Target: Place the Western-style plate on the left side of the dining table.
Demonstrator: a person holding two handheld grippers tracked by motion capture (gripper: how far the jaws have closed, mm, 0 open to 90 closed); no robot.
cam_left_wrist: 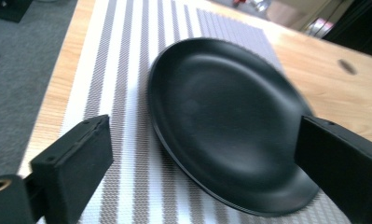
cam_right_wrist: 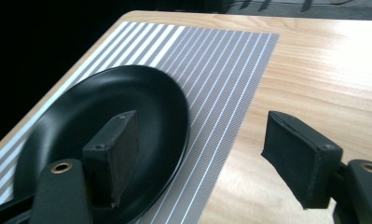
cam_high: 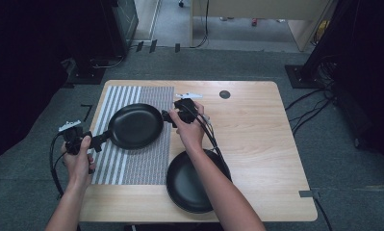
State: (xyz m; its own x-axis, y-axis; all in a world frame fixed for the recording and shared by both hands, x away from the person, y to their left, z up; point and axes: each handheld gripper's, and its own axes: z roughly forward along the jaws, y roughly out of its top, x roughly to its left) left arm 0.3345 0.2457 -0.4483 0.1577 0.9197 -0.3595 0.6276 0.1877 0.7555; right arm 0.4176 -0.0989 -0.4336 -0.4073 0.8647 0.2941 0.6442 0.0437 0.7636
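Tongs both apart, nothing between pads; left tongs [cam_high: 97, 141] at near-left rim of black plate [cam_high: 134, 125], right tongs [cam_high: 169, 117] at its far-right rim; plate lies flat on striped mat [cam_high: 146, 163], directly between both; neither hand clearly nearer; second black plate [cam_high: 192, 185] at bench [cam_high: 257, 139] front edge, partly hidden under right forearm; rim contact indeterminable.
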